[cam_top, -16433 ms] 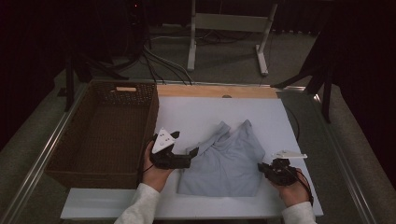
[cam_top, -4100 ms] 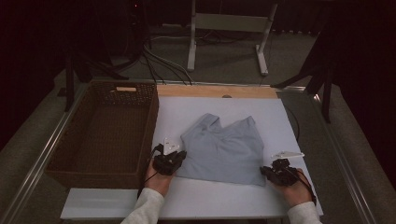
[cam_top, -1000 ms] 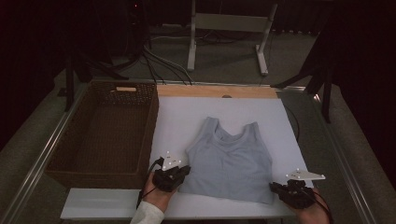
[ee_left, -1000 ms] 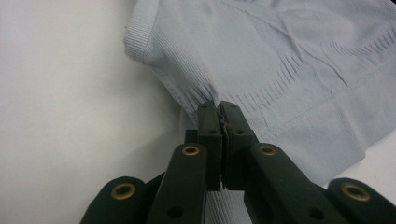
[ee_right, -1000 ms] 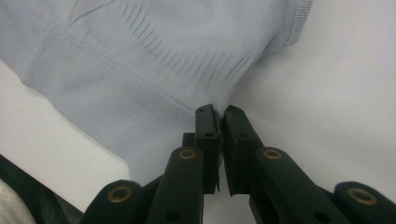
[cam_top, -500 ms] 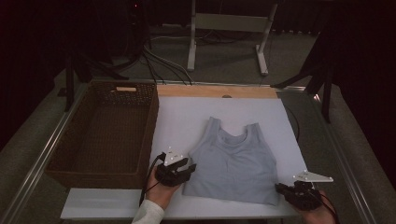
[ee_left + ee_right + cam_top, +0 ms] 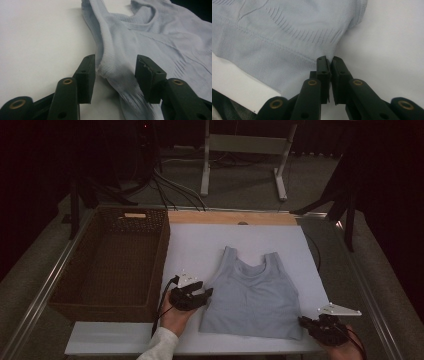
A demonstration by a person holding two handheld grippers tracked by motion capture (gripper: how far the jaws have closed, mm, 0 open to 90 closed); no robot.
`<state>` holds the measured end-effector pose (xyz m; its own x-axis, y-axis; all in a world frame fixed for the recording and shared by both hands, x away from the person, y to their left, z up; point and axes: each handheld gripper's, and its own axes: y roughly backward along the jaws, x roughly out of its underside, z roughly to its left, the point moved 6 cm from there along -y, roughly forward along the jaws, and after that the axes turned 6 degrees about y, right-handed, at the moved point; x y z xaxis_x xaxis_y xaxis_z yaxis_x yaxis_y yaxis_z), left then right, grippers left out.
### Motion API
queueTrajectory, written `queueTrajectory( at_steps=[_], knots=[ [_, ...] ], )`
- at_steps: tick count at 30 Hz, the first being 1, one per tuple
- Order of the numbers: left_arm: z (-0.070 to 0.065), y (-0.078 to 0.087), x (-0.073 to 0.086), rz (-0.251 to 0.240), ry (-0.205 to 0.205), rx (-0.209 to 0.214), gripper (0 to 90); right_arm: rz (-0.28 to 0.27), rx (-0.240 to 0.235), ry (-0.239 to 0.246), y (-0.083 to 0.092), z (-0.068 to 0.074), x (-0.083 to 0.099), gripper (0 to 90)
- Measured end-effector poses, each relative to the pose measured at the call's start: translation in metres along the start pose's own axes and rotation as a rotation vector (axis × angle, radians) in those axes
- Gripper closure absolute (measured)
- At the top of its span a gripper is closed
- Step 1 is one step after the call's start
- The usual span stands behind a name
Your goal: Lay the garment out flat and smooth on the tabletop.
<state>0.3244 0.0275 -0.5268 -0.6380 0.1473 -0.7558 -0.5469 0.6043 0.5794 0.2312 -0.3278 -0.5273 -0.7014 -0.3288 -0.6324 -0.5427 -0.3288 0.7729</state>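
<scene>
- I'm spreading a light grey tank top [image 7: 252,297] flat on the white surface [image 7: 200,245]; it's lying face up just ahead of both my tongs, straps pointing away from me.
- My left tongs [image 7: 113,75] have just been opening: jaws apart now, the ribbed side edge of the top lying loose between them, neither pad pressing it.
- My right tongs [image 7: 329,65] are pressed together, pinching the top's near hem corner at the right, cloth running off to their left.
- Done, I'm judging: top is laid out mostly smooth, neck and armholes showing.
- Not done: the left side edge is bunching into a fold in front of my left tongs, and the right corner is not let go yet.
- The wicker basket [image 7: 107,265] is sitting just left of my left tongs [image 7: 192,295], nothing in it; if folding and stowing are coming, I'm guessing all that is left.
</scene>
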Motion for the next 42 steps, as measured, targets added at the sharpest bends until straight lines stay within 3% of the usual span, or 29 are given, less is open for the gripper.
queueTrajectory(
  at_steps=[3, 7, 12, 14, 33, 42],
  knots=[
    [0.003, -0.005, -0.001, 0.019, -0.014, -0.024, 49.4, -0.003, 0.0, 0.0, 0.001, -0.001, 0.0, 85.7],
    [0.001, -0.01, -0.003, 0.037, -0.013, -0.005, 52.9, -0.001, 0.001, -0.004, 0.002, -0.002, 0.001, 85.7],
    [-0.006, -0.011, -0.002, 0.063, -0.028, 0.018, 81.8, -0.004, -0.004, -0.01, 0.004, -0.003, 0.003, 85.7],
    [-0.006, -0.009, -0.003, 0.065, -0.028, 0.018, 85.3, -0.001, -0.006, -0.01, 0.004, -0.003, 0.004, 85.7],
    [0.002, 0.025, -0.001, 0.051, -0.011, -0.005, 87.2, -0.011, -0.079, 0.006, 0.005, 0.013, 0.001, 85.7],
    [-0.007, 0.02, 0.002, 0.066, -0.023, 0.013, 86.8, 0.009, -0.076, -0.001, 0.009, 0.012, 0.01, 85.7]
  ],
)
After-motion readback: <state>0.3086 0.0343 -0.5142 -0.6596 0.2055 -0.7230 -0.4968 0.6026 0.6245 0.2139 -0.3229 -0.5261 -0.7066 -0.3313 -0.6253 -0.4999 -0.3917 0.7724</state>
